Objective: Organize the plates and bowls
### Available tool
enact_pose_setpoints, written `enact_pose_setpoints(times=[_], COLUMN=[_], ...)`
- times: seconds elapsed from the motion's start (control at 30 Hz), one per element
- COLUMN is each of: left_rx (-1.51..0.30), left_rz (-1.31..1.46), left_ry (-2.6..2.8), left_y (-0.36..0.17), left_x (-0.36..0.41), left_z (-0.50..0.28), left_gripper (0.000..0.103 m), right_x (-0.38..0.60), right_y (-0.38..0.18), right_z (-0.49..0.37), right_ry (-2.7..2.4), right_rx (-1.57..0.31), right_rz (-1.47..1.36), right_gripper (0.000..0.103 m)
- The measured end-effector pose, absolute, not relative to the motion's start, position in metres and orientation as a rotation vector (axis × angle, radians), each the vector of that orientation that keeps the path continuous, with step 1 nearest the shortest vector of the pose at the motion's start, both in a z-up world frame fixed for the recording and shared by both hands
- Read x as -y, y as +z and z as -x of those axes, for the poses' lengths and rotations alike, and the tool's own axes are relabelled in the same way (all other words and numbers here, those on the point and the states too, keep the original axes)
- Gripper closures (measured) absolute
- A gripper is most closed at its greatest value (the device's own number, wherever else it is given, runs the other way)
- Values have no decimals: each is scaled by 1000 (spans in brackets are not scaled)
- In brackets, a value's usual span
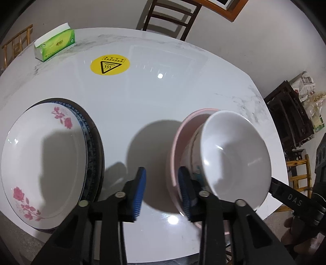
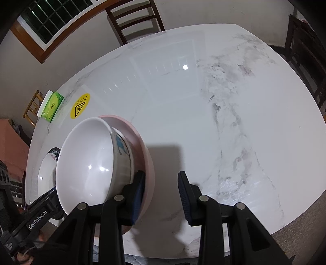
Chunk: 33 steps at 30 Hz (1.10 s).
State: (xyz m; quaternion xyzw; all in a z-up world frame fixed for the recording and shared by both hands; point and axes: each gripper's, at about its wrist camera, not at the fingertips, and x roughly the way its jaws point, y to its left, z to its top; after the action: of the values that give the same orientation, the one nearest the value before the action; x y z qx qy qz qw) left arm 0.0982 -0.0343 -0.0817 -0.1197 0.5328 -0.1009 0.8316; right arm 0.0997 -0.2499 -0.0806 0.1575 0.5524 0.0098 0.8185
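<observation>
A white bowl [image 1: 234,155] with a printed outside sits nested in a wider pink bowl [image 1: 174,146] on the white marble table [image 1: 142,97]. Both show in the right wrist view too, the white bowl [image 2: 85,163] inside the pink bowl [image 2: 146,159]. My left gripper [image 1: 162,193] is open and empty, its right finger beside the pink bowl's rim. My right gripper [image 2: 161,195] is open and empty, its left finger against the pink bowl's rim. A white plate with pink roses [image 1: 42,163] lies on a blue-patterned plate [image 1: 89,134] at the left.
A green tissue box [image 1: 55,43] and a round yellow warning sticker [image 1: 110,64] are at the far left of the table. A dark wooden chair [image 1: 169,18] stands behind the table. Dark furniture and bags [image 1: 295,114] stand off the right edge.
</observation>
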Motion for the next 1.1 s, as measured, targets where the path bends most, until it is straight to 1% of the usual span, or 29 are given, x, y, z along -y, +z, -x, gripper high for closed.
enact_pose_setpoints(times=[0.07,0.17,0.27,0.43,0.57,1.1], left_rx=[-1125,-1122,-1122,-1120,-1123,-1125], left_rz=[238,216,213,217,204,202], left_ry=[-220,-222,-218,-211,-201,-172], left_y=[-80,-78,-77,-76,-76,-75], left_x=[39,44,45,46,48,46], left_z=[-98,-97,-98,-97,-98,-100], left_gripper=[86,92,93,94,95,97], right_x=[250,251,252,248,246,240], right_y=[-81,-82,-82,-80,-79,-79], right_z=[-99,-99,-97,-98,-97,-99], right_ry=[21,23,25,38,44,30], right_rx=[-1174,-1169,-1161,-1152,-1145,-1146], right_rz=[-341,-356,-366,-379,-401,-417], right_gripper=[70,70,71,85,92,92])
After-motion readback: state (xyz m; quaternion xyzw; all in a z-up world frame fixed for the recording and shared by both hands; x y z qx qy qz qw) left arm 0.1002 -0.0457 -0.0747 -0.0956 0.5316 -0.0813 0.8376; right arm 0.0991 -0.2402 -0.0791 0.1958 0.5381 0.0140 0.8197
